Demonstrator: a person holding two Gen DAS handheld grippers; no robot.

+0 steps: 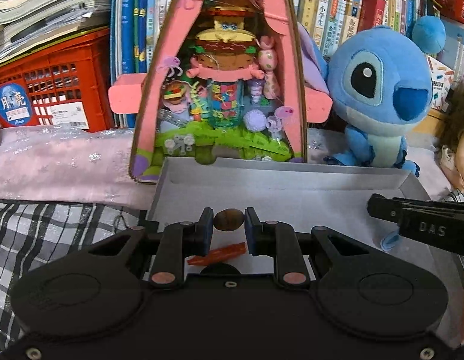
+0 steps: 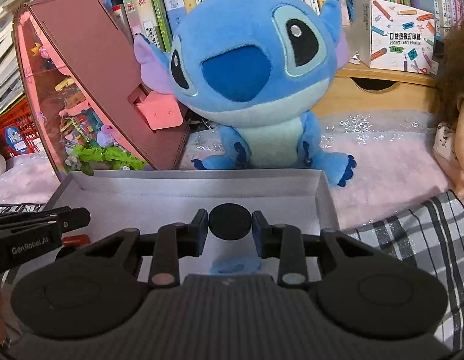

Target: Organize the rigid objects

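The left gripper (image 1: 229, 229) is clenching a small brown oval stone (image 1: 229, 220) between its blue pads (image 1: 207, 231), holding it above the floor of the white box (image 1: 291, 177). Just below the stone, at six o'clock, an orange-red stick (image 1: 218, 254) is lying flat on the box floor, tilted up toward three o'clock, and a dark round piece (image 1: 218, 269) is peeking out at the camera's edge beneath it. At three o'clock the other tool's black finger is reaching into the box over a pale blue piece (image 1: 388, 241).

The right gripper (image 2: 230, 225) is grasping a black round disc (image 2: 230, 221) edge-on between its fingers, also over the white box (image 2: 202, 177). At six o'clock below the disc, a light blue flat piece (image 2: 233, 267) is resting on the box floor.

Behind the box, at twelve o'clock in the right wrist view, a blue plush toy (image 2: 249, 84) is sitting on the pink cloth (image 2: 381, 162). At ten o'clock from it, the pink triangular display case (image 2: 91, 90) is standing upright, touching the box's far wall. Books (image 2: 178, 3) are lining the shelf behind.
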